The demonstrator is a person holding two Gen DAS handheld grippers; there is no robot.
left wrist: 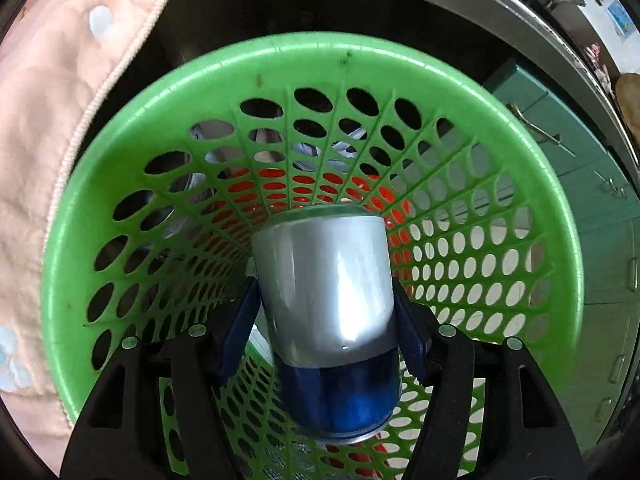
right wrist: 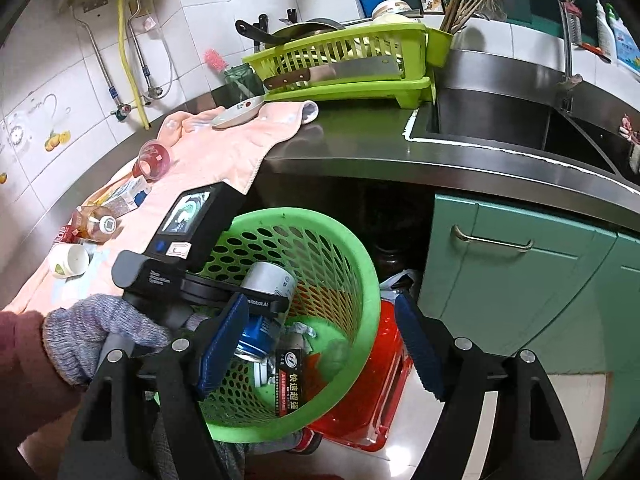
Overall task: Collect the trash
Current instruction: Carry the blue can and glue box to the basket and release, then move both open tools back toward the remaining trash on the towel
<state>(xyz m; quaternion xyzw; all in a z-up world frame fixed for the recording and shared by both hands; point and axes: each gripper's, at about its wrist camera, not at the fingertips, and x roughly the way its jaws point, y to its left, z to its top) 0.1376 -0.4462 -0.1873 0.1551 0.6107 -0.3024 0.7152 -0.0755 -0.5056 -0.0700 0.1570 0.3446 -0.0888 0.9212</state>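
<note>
Your left gripper (left wrist: 326, 312) pinches the silver-and-blue can (left wrist: 328, 300) between its jaws, inside the mouth of the green basket (left wrist: 280, 60) below the desk edge. Your right gripper (right wrist: 320, 344) hovers above the basket, jaws spread, nothing between them.

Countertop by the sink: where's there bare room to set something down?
The bare steel counter between the pink towel and the sink, in front of the dish rack, is free. The towel's left end is crowded with a cup, bottles and a carton.
</note>
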